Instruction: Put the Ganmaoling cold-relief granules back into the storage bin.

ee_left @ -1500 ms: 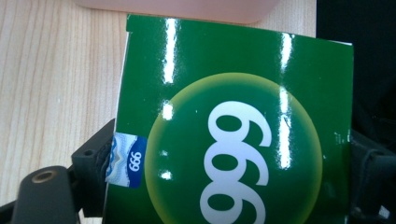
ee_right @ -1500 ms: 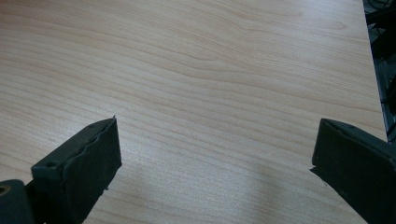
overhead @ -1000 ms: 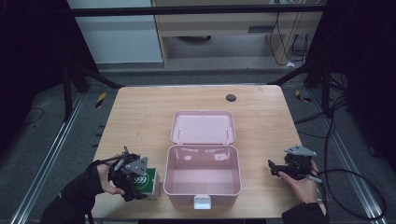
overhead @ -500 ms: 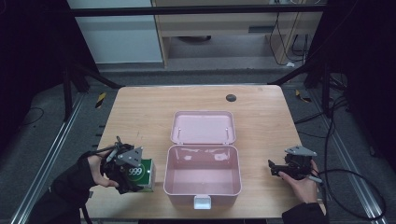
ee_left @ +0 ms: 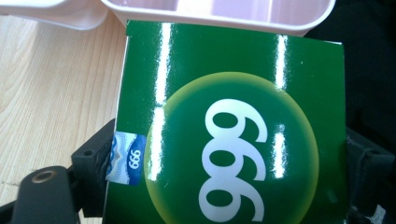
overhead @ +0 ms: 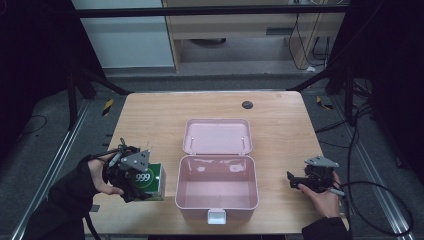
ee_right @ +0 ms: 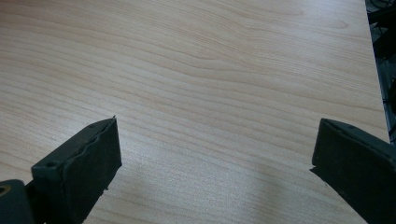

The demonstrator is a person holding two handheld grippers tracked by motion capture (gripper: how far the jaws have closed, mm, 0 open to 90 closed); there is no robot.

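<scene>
My left gripper (overhead: 131,175) is shut on a green carton (overhead: 150,181) printed with "999", near the table's front left, just left of the open pink case (overhead: 216,159). In the left gripper view the carton (ee_left: 233,116) sits between the two black jaws, with the left gripper (ee_left: 229,186) clamping its sides and the case rim (ee_left: 224,16) right beyond it. The case's lid (overhead: 217,136) lies flat behind its base, and the inside looks bare. My right gripper (overhead: 291,181) rests at the front right, open. In its own view the right gripper (ee_right: 215,154) holds nothing over bare wood.
A small black round cap (overhead: 247,104) sits in the wooden table (overhead: 150,120) near its back edge. A white latch (overhead: 216,216) hangs at the case's front, close to the table's front edge. Dark floor and metal frame rails surround the table.
My left gripper has shifted a little away from the front edge with the green carton, and the hand has swung out to the left. The right gripper has stayed still.
</scene>
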